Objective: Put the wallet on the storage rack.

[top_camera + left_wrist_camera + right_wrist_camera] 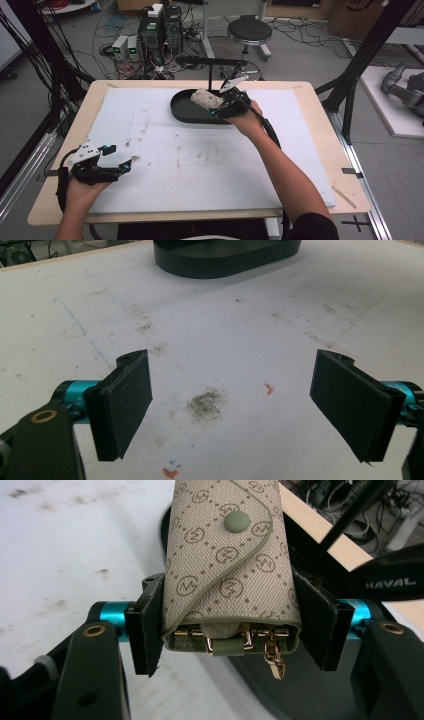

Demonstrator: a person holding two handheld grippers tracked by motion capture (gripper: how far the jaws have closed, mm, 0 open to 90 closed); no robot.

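My right gripper (230, 630) pinches the beige key pouch (227, 565) by both sides (snap button facing up), holding it over the black tray (186, 111). My left gripper (232, 405) rests spread wide above the white mat (225, 330).

we see open stained white foam board (200, 165) between the hands, free to cross. at its far edge the black oval tray (182, 112) and thin black stand (210, 75) block passage.
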